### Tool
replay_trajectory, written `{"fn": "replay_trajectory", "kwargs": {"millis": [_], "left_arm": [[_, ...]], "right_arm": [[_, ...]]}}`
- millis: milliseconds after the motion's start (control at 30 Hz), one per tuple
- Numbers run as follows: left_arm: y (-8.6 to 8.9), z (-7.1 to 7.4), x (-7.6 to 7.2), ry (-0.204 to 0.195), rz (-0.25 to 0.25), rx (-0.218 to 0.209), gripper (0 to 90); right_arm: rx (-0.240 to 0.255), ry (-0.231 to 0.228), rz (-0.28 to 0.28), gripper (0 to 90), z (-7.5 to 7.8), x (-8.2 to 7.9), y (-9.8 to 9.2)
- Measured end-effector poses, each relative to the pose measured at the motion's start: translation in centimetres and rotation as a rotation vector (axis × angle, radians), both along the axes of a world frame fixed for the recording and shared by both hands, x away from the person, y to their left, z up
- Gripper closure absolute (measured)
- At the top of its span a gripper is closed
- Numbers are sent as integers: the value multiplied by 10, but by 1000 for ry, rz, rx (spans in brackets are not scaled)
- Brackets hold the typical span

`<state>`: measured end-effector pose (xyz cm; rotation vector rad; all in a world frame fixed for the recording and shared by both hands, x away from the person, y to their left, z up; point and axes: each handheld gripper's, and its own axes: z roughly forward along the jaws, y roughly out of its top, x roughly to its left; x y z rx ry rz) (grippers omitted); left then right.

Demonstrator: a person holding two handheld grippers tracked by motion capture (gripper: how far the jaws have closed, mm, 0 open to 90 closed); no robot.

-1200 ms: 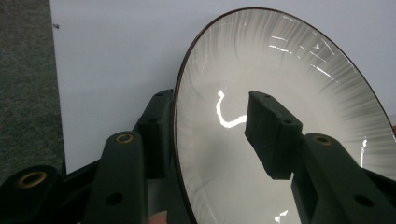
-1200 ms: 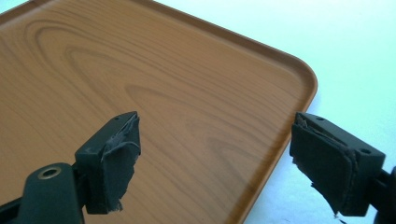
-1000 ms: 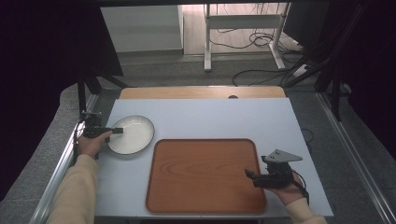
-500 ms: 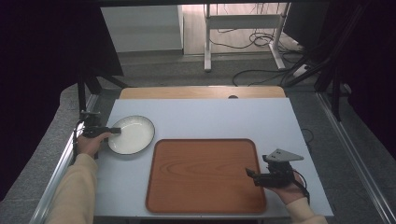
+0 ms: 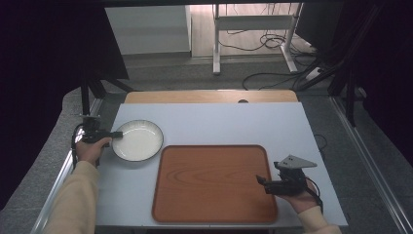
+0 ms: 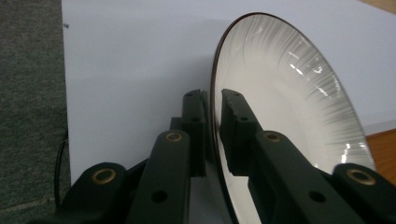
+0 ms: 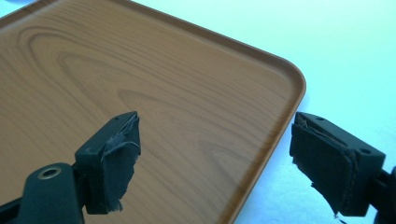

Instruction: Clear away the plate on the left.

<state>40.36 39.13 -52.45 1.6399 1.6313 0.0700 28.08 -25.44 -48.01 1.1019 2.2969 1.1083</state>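
White tabletop (image 5: 209,122) carries the work, with grey carpet and loose cables on the floor beyond it.

We record the left gripper (image 6: 212,116) clamped on the near rim of the white plate (image 6: 285,102). Earlier frames are available, and its jaws have just been closing with that rim between them. In the left gripper view one jaw lies under the rim against the table side and the other sits on the inner face of the plate; the thin dark edge of the rim runs straight up between the two. The bowl of the plate spreads away from the jaws, forward and to their right. From the high view we note the left gripper (image 5: 109,135) at the plate's (image 5: 139,140) outer edge, the hand behind it, and the plate flat on the table.

We record the right gripper (image 7: 215,163) spread wide, nothing between the pads. Its one jaw hangs over the wooden tray (image 7: 140,93), and the other stands past the tray's rounded corner, over bare table. The tray's raised rim passes between them. In the high view the right gripper (image 5: 263,181) sits at the near right part of the tray (image 5: 209,180), well apart from the plate, which lies just beside the tray's far left corner.
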Motion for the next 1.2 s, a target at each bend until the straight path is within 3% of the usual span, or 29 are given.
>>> {"fn": "replay_trajectory", "kwargs": {"millis": [367, 633, 767, 1067, 1200], "left_arm": [[-6, 12, -4, -28, -9, 40, 835], [-12, 19, -5, -77, -2, 48, 841], [-12, 21, -6, -81, 2, 55, 841], [-10, 26, -10, -107, 27, 32, 831], [-5, 30, -14, -123, 36, 0, 830]], "right_arm": [[-5, -4, 3, 164, 0, -1, 1], [-5, -6, 2, 164, 0, -1, 1], [-4, -8, 0, 164, 0, -1, 0], [-2, -11, -1, 164, 1, -1, 0], [-1, -13, -1, 164, 1, -1, 0]]}}
